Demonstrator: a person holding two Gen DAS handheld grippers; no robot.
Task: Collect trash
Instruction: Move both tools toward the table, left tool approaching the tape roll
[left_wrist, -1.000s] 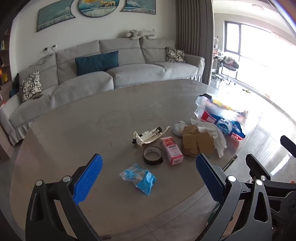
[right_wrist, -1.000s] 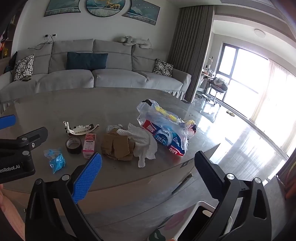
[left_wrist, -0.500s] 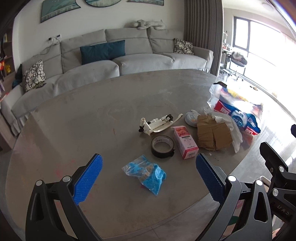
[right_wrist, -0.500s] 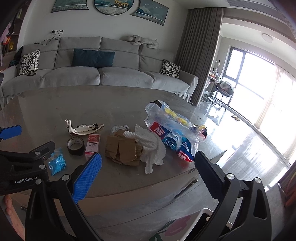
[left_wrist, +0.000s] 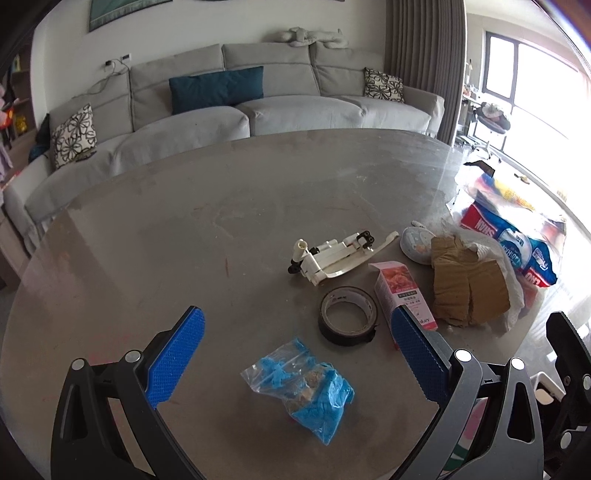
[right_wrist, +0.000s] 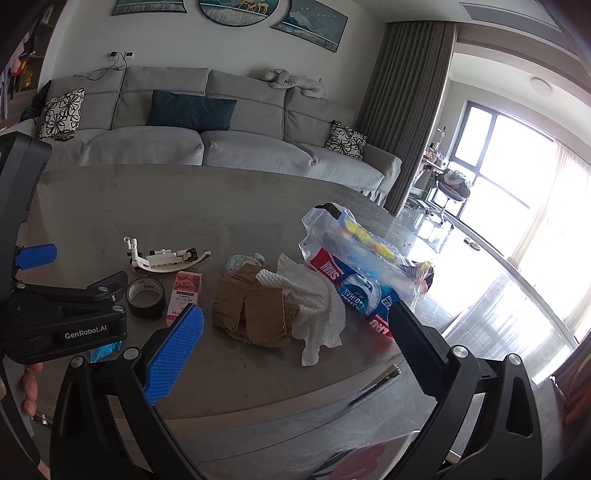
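Observation:
Trash lies on a round grey table (left_wrist: 184, 229). A crumpled blue plastic bag (left_wrist: 306, 384) sits between the fingers of my open left gripper (left_wrist: 295, 354), close below it. Beyond are a black tape roll (left_wrist: 347, 315), a pink carton (left_wrist: 404, 299), a white plastic part (left_wrist: 332, 254), torn cardboard (left_wrist: 467, 291) and a white paper towel (right_wrist: 317, 306). My right gripper (right_wrist: 295, 343) hangs open over the table's near edge, short of the cardboard (right_wrist: 255, 310). The left gripper's body (right_wrist: 66, 317) shows at the right wrist view's left.
A clear bag of colourful packages (right_wrist: 365, 266) lies at the table's right side. A small round lid (left_wrist: 415, 249) rests behind the cardboard. A grey sofa (left_wrist: 258, 107) stands beyond the table. A white bin rim (left_wrist: 543, 387) shows low beside the table. A hand (right_wrist: 27, 391) holds the left gripper.
Both grippers have moved forward and lower toward the table. The blue bag now sits between the left gripper's fingers. Nothing was grasped.

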